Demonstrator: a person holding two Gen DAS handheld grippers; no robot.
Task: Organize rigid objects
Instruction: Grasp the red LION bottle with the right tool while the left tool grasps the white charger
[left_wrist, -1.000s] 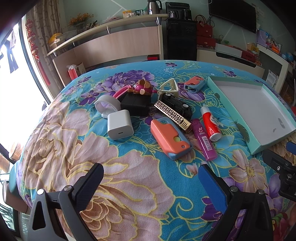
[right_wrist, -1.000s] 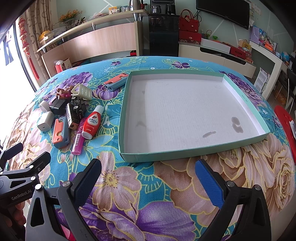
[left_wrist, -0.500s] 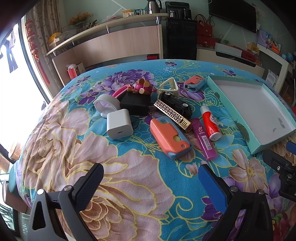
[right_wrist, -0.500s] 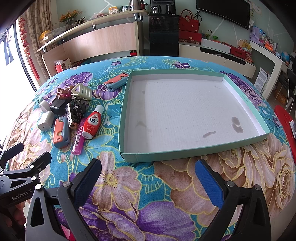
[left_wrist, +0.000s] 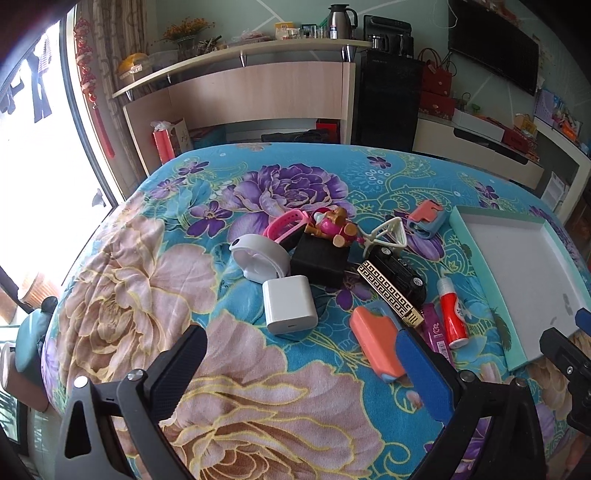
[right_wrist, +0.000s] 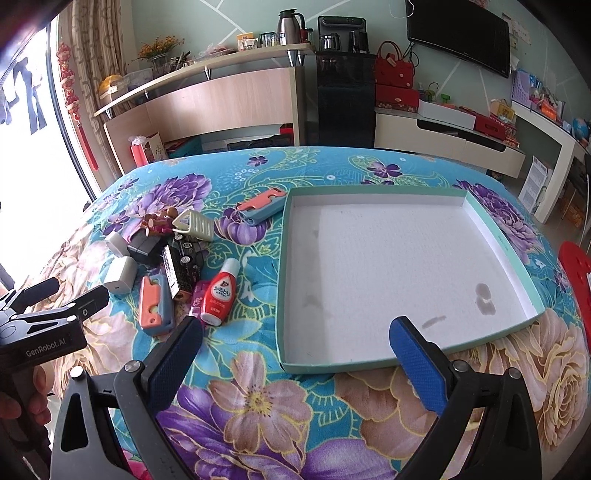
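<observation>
Lying cap-down toward the camera, long axis running near-to-far: red bottle (left_wrist: 452, 317), between purple tube (left_wrist: 436, 332) and teal tray (left_wrist: 476, 273) on the floral surface (left_wrist: 258, 387). Spread wide, holding nothing: left gripper (left_wrist: 303, 362) fingers (right gripper (right_wrist: 295, 347) likewise, before the tray's near rim).

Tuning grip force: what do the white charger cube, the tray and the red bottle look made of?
White charger cube: smooth, hard, matte-white plastic by its look, with rounded edges. Tray: likely cardboard, teal outside, white inside with grey stains; thin folded walls. Red bottle: glossy plastic, probably squeezable, with a white cap and printed label.
</observation>
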